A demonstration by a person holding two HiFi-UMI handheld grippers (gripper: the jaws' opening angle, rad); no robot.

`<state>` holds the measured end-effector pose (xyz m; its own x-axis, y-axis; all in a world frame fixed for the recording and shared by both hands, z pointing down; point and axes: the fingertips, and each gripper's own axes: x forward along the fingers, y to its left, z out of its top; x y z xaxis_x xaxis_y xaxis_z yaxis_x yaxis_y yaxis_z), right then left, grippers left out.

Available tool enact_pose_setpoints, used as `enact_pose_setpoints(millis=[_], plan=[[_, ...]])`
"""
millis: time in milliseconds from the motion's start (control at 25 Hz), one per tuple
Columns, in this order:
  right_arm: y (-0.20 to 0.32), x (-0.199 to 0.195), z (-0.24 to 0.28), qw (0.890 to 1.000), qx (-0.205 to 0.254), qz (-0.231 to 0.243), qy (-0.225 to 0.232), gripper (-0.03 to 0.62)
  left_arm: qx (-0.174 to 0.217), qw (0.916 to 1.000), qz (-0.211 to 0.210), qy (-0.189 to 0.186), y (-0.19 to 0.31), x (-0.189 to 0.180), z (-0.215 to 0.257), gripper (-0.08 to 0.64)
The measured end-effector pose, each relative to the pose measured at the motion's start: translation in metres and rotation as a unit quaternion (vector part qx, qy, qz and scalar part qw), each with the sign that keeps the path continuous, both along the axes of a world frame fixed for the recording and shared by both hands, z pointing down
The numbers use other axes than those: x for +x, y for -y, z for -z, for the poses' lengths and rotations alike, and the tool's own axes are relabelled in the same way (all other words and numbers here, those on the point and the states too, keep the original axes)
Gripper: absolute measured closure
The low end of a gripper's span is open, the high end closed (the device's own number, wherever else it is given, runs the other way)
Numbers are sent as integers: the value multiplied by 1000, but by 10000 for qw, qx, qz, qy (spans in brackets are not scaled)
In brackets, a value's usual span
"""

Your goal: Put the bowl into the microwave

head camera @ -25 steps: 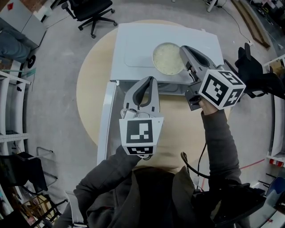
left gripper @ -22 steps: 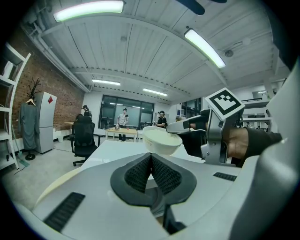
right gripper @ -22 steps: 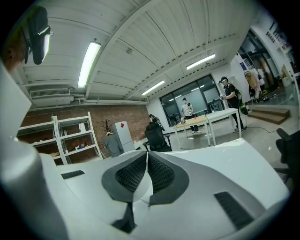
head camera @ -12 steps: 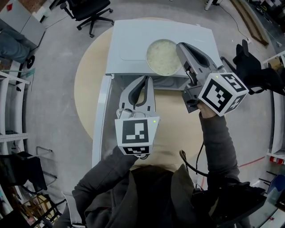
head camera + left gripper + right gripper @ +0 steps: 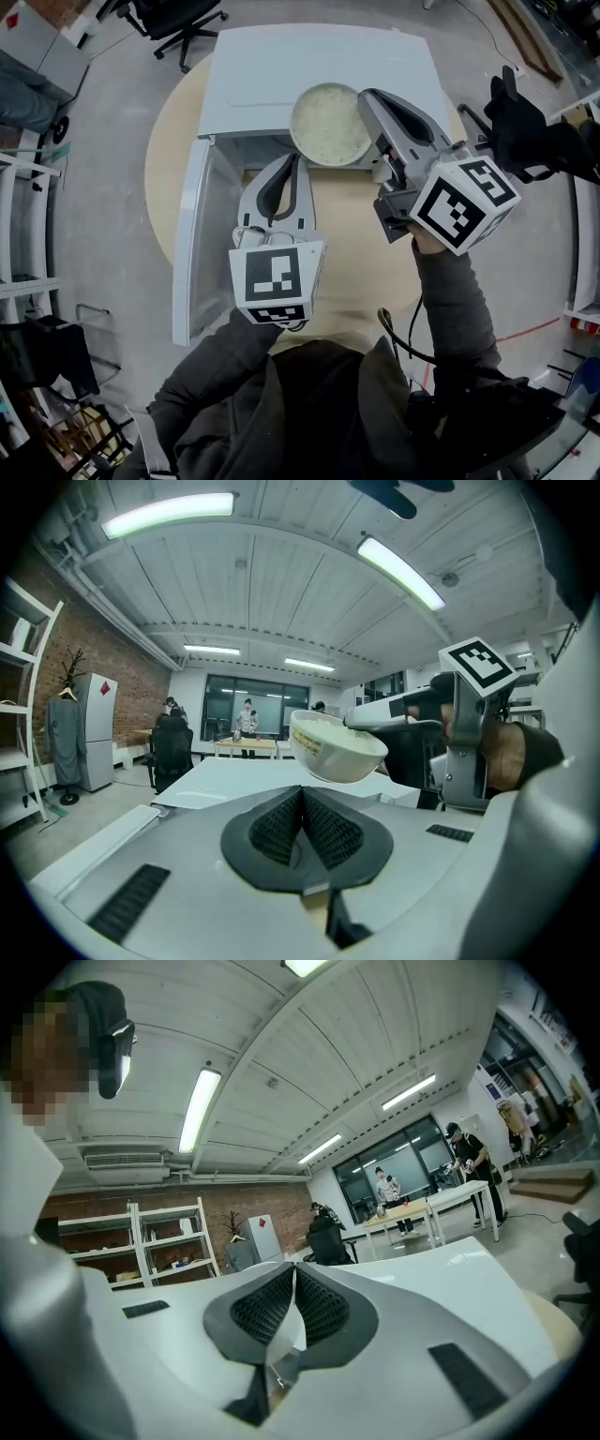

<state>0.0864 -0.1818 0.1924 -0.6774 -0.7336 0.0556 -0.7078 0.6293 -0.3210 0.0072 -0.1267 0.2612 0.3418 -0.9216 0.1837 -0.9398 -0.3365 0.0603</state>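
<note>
Head view: right gripper (image 5: 366, 97) apparently pinching bowl (image 5: 328, 127) rim

**Head view.** Mounted above the person, facing steeply down. The torso lies at 6 o'clock and the microwave (image 5: 281, 66) at 12 o'clock. The left gripper (image 5: 287, 161) and right gripper (image 5: 367, 94) sit near centre, close to the lens.

**Left gripper view.** Rides on the left gripper (image 5: 302, 794) and faces nearly level along its jaws, over the microwave (image 5: 234, 778) top into the room. It shares the bowl (image 5: 336, 750) with the head view. The bowl is very near here, at 1 o'clock; in the head view the bowl (image 5: 330, 124) lies at 12 o'clock.

**Right gripper view.** Rides on the right gripper (image 5: 292, 1274) and faces level along its jaws. Both gripper views share the far cabinet (image 5: 94, 728), at 9 o'clock in the left gripper view. In the right gripper view the cabinet (image 5: 258, 1239) lies near centre.
</note>
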Motion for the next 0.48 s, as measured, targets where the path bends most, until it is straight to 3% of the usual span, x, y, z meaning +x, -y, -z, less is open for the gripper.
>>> enact_pose_setpoints(millis=[480], plan=[[-38,14,-27,9995,-178,243,62,577,-226,9994,264,25,-31,12,-29,551]])
